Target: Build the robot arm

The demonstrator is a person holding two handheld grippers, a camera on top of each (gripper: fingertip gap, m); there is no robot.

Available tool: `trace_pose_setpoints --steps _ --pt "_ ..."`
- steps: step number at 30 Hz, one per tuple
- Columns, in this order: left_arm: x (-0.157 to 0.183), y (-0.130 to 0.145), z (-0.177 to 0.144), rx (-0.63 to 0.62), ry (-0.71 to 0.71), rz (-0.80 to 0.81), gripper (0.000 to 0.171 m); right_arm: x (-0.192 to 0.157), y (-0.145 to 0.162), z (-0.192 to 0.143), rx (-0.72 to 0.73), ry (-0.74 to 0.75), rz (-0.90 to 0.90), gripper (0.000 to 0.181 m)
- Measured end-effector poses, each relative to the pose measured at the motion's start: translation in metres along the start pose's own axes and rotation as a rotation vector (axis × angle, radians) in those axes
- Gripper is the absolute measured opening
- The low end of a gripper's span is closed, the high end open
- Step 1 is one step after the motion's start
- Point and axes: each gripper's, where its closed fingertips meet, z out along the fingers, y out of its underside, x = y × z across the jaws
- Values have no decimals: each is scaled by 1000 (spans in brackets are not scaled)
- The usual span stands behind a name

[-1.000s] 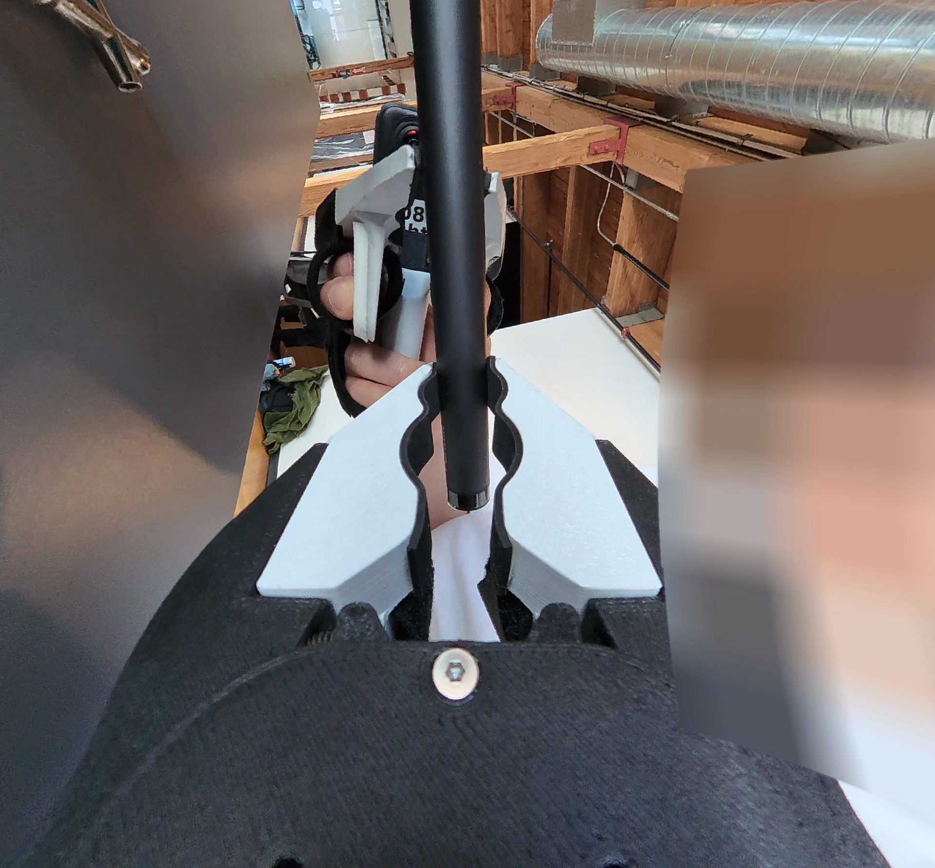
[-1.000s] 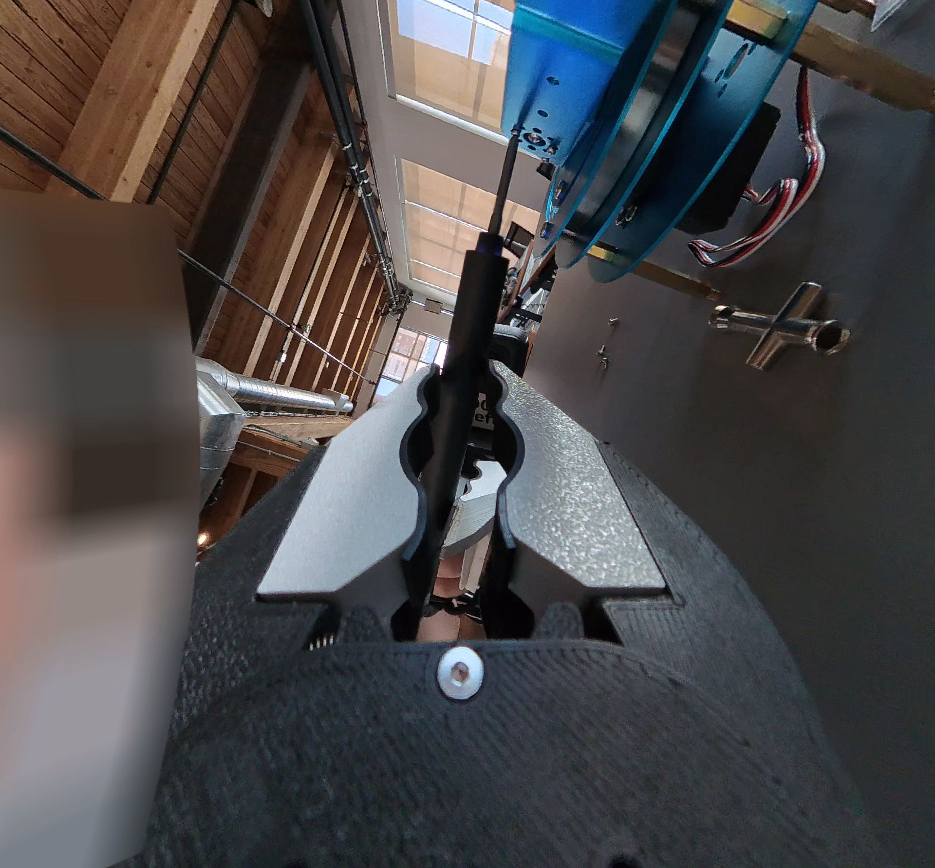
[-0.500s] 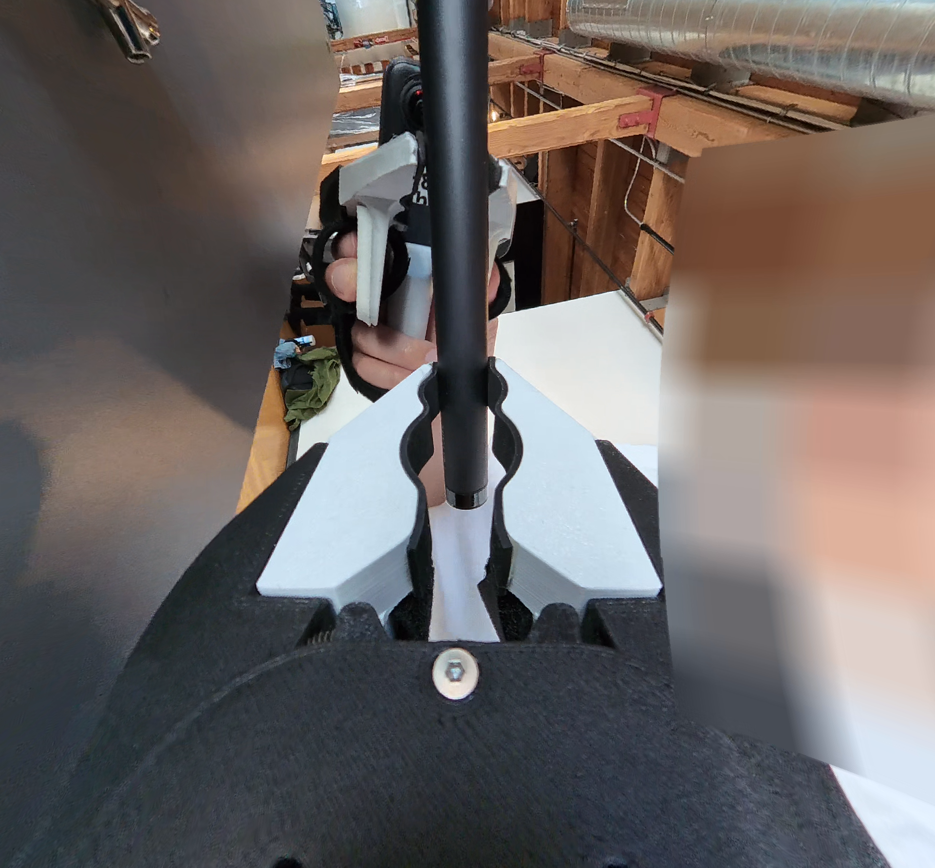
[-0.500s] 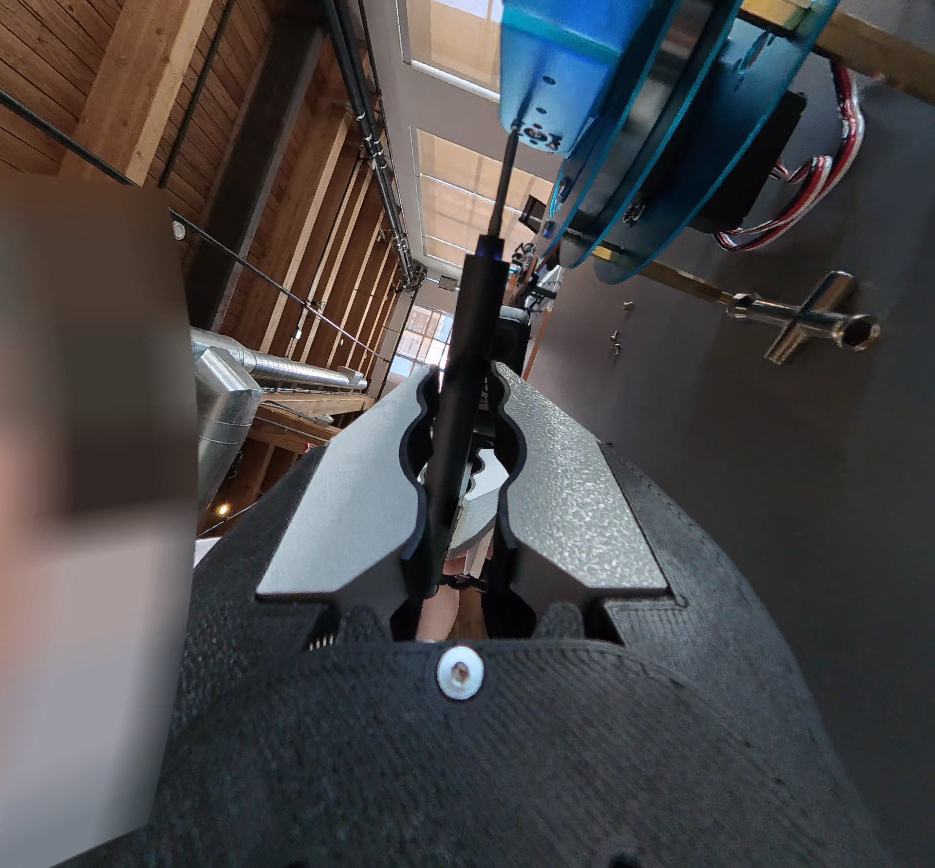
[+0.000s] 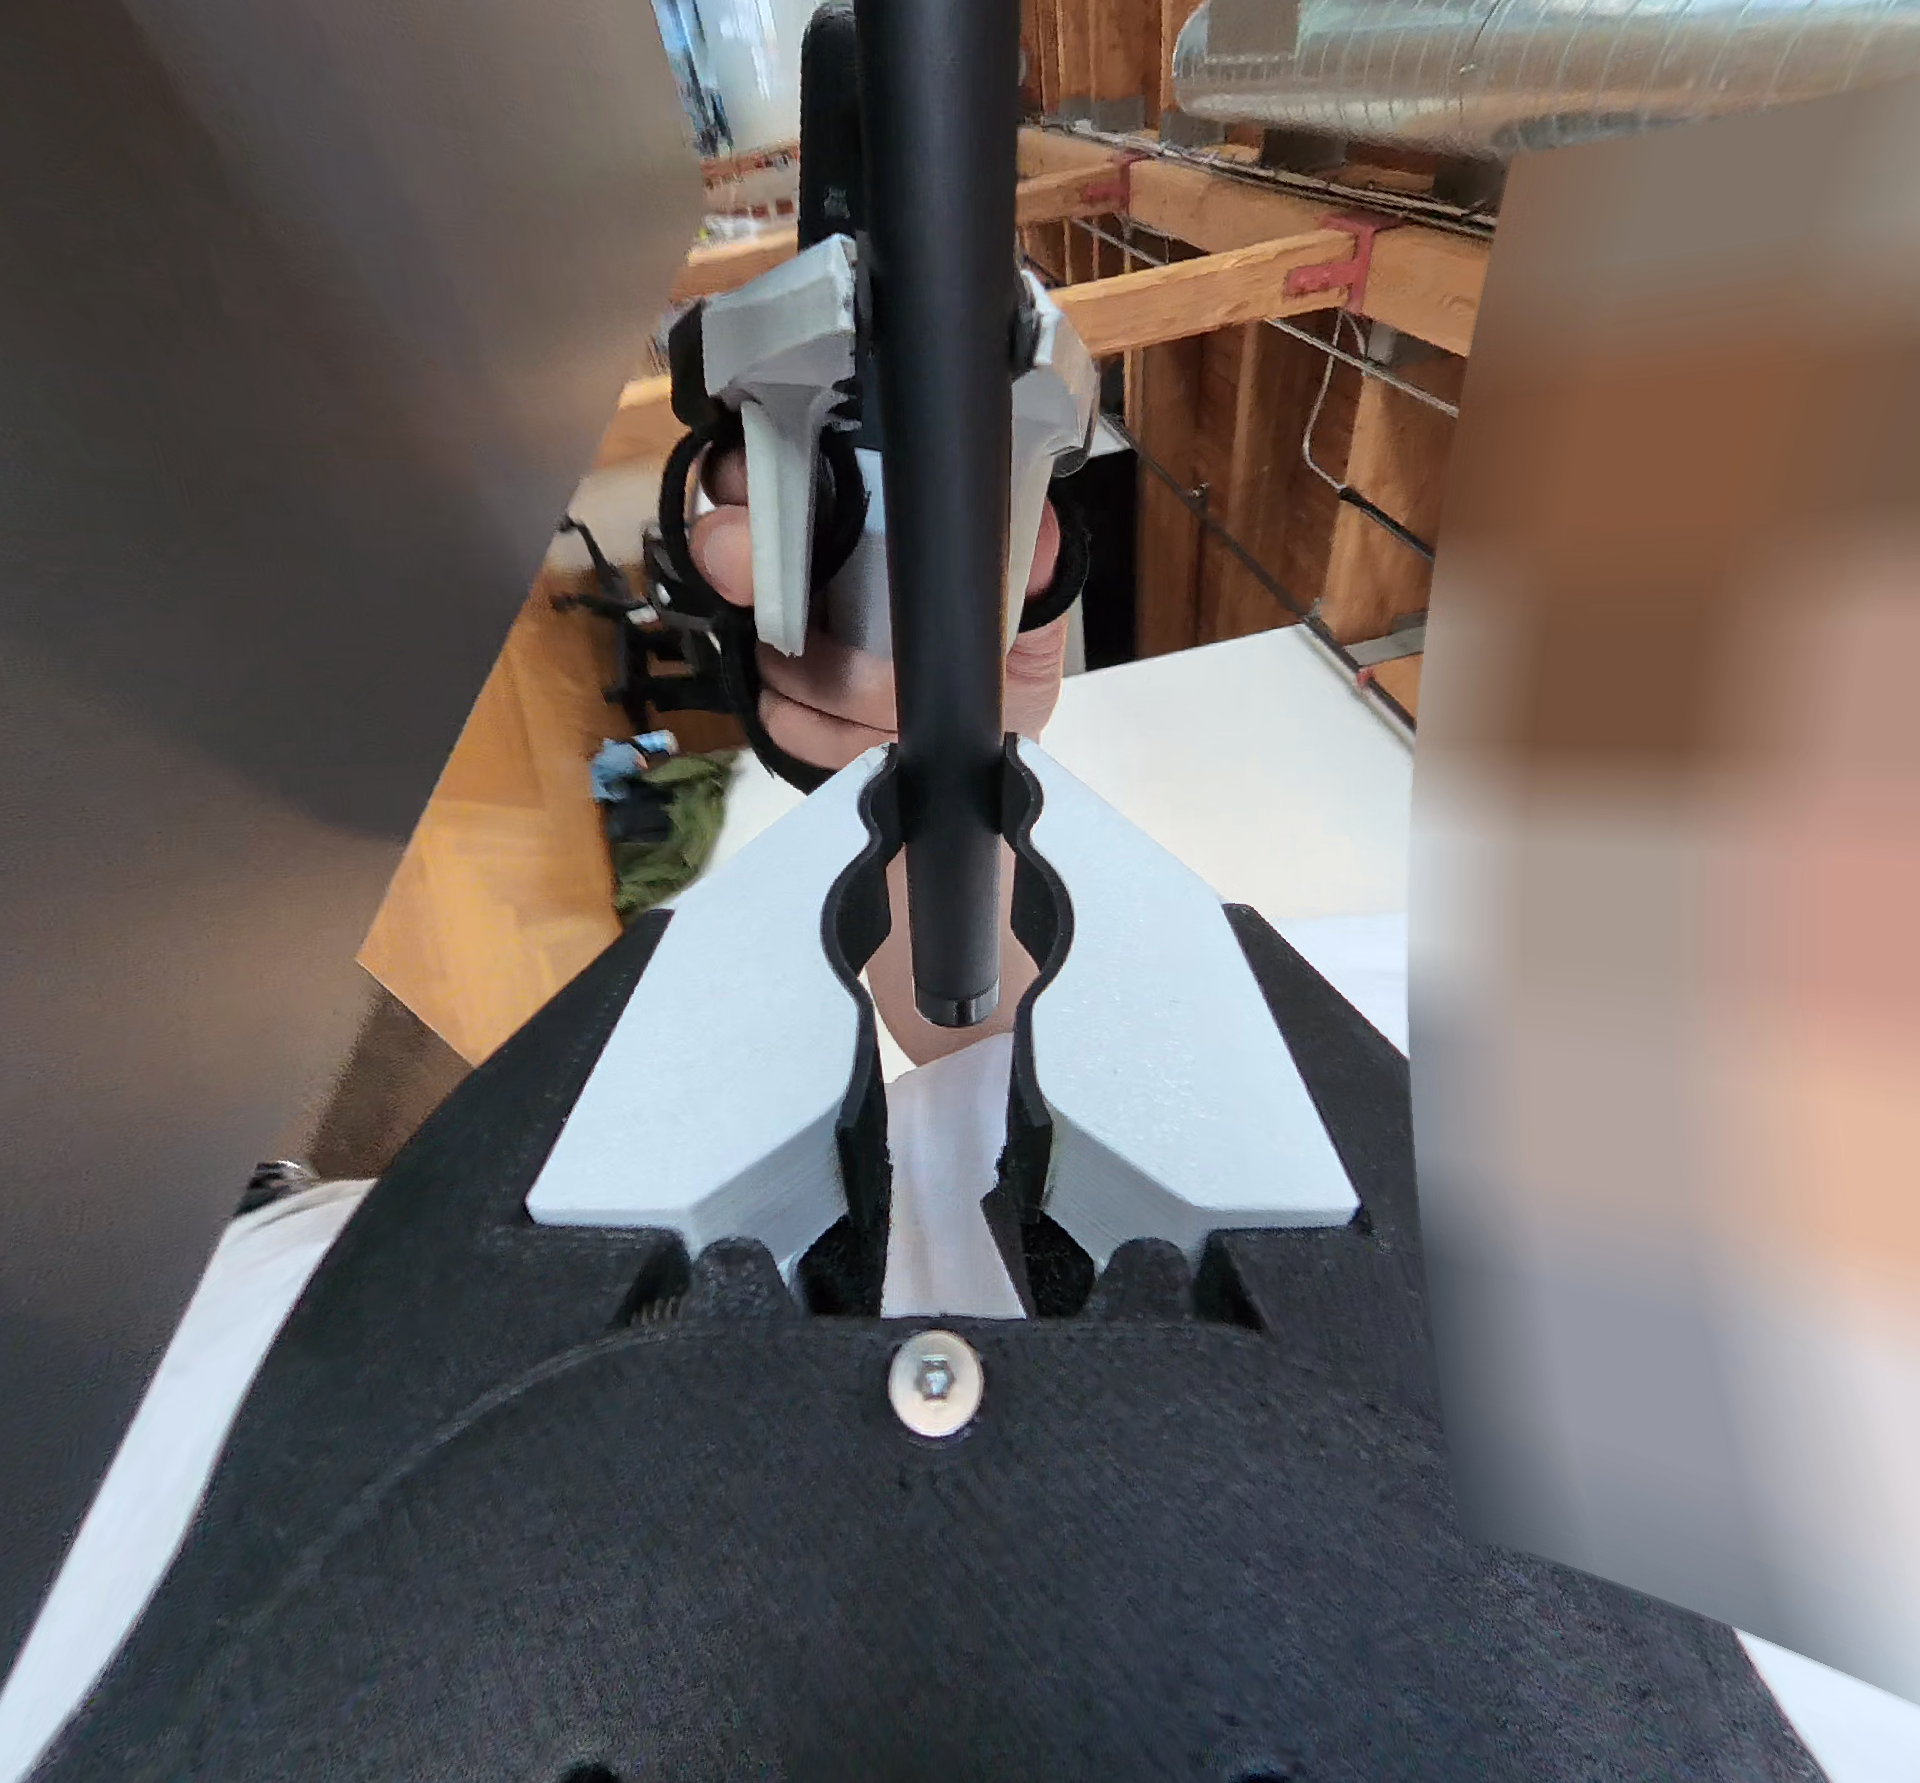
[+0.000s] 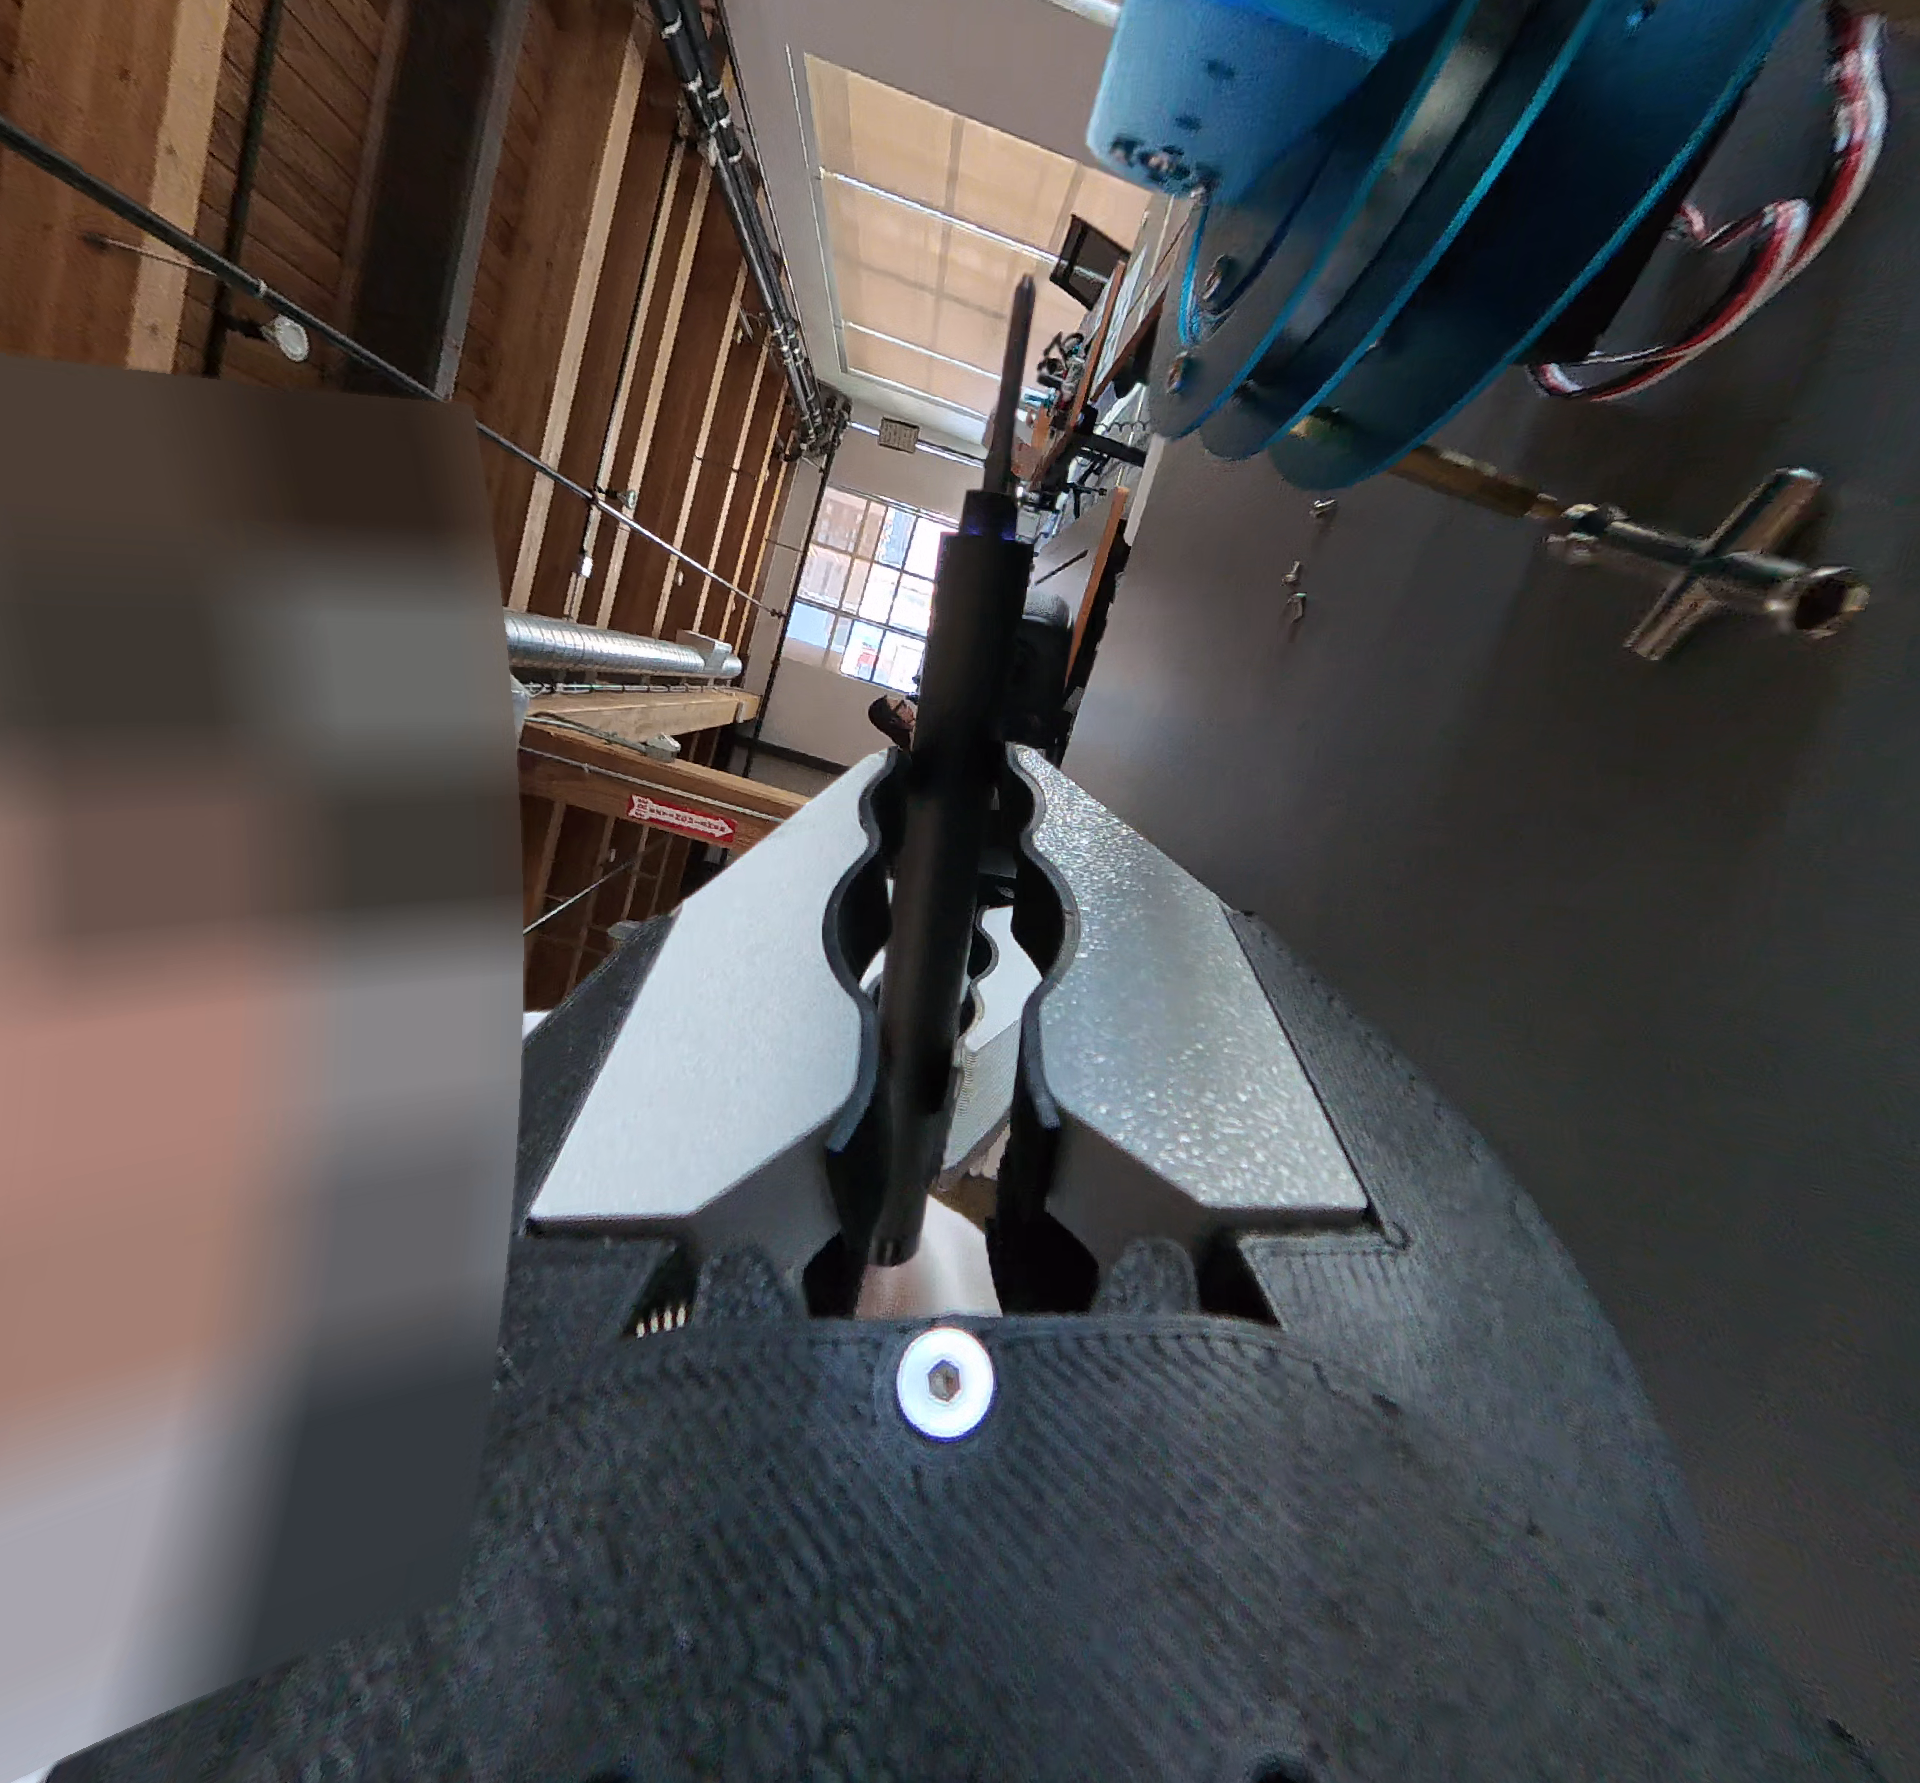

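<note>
A black screwdriver (image 5: 940, 403) is gripped by both grippers. My left gripper (image 5: 945, 759) is shut on its rear end, with the butt showing between the white fingers. The right gripper (image 5: 894, 351), held by a hand, clamps the same handle farther along. In the right wrist view my right gripper (image 6: 951, 765) is shut on the screwdriver (image 6: 961, 673). Its thin bit (image 6: 1013, 362) points up and stands a little apart from a blue plastic disc assembly (image 6: 1403, 133).
The assembly stands on a dark grey mat (image 6: 1507, 954) with red-white-black wires (image 6: 1766, 279), a brass standoff (image 6: 1475, 478), a metal cross wrench (image 6: 1714, 580) and small screws (image 6: 1299, 580). A white table (image 5: 1195, 777), a silver duct (image 5: 1558, 29) and wooden beams lie behind. Left tips to right tips: about 8 cm.
The screwdriver bit was against the blue assembly; now it has drawn back and stands clear of it. Both grippers stayed shut on the handle and moved together.
</note>
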Motion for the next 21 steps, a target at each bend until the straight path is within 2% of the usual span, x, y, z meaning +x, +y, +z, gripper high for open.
trace_pose_setpoints --steps 5,10,16,21 --pt "4 1 -25 55 -15 96 16 -8 10 26 -40 -49 -44 15" --pt "9 -2 -58 127 25 76 17 -11 18 55 -66 -20 -117 15" --pt "6 -14 -127 216 -17 76 20 -9 20 113 -80 46 -217 15" --pt "-6 -22 -190 199 -117 11 21 6 21 163 -53 120 -256 15"
